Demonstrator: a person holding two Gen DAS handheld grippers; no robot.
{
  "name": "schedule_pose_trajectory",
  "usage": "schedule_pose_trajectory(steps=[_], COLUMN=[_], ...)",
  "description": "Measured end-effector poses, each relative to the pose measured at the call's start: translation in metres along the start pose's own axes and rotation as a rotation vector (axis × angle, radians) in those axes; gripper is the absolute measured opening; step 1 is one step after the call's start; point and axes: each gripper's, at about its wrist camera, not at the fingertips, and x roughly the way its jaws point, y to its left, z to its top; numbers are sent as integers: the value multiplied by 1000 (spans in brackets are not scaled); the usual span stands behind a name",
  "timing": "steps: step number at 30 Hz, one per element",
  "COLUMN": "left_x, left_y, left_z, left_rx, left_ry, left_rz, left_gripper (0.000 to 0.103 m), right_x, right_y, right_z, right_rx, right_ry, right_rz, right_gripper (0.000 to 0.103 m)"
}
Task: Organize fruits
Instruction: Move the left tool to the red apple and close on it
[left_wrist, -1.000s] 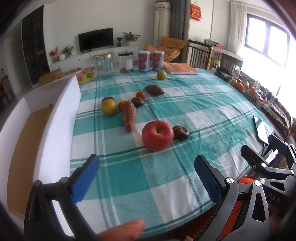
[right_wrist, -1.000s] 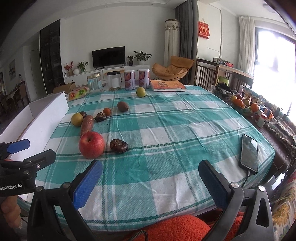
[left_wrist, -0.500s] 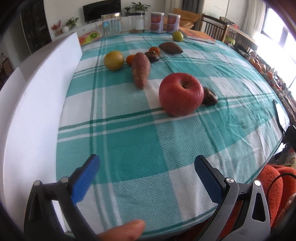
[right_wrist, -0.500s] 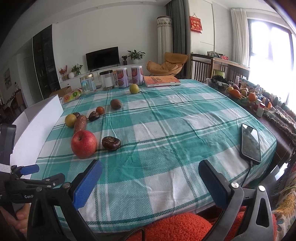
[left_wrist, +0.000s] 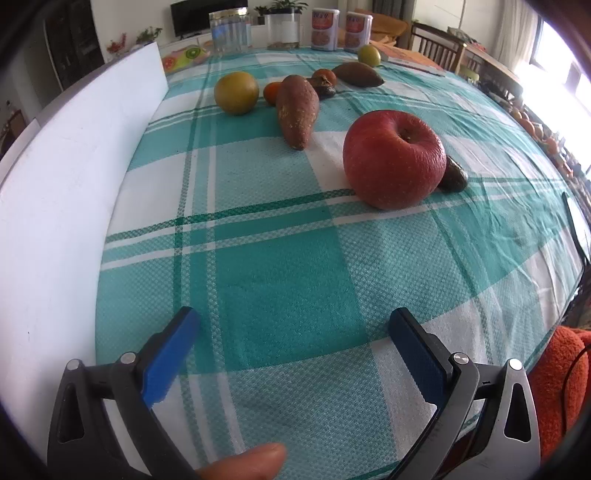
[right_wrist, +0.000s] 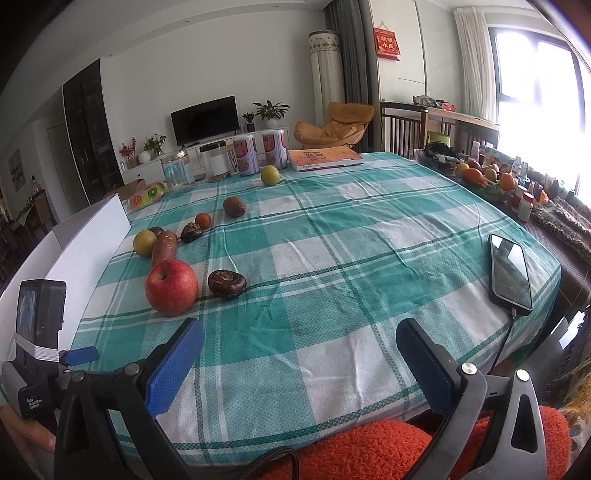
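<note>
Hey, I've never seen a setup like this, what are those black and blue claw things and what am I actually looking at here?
Those claws are two hand-held grippers a person carries, each with a camera looking out between its blue pads. One picture is from the left gripper, the other from the right gripper. Both are open and hold nothing. On the checked tablecloth lie a red apple, a sweet potato, a yellowish round fruit, smaller fruits and a phone. A white box stands alongside on the left.
</note>
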Motion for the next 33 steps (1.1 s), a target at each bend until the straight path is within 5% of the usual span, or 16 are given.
schedule_pose_trajectory(steps=[14, 21, 26, 33], left_x=[3, -10, 2, 23], left_y=[2, -9, -40, -48], left_z=[7, 41, 71, 79], left_rx=[23, 33, 149, 186], left_ry=[-2, -52, -101, -96], left_rz=[-39, -214, -190, -164], left_gripper=[103, 102, 101, 100], right_x=[6, 11, 10, 15], right_y=[0, -2, -3, -8], right_z=[-3, -5, -5, -7], right_rx=[3, 10, 11, 34], right_ry=[20, 35, 31, 52], right_rz=[5, 11, 11, 20], right_gripper=[103, 103, 103, 103])
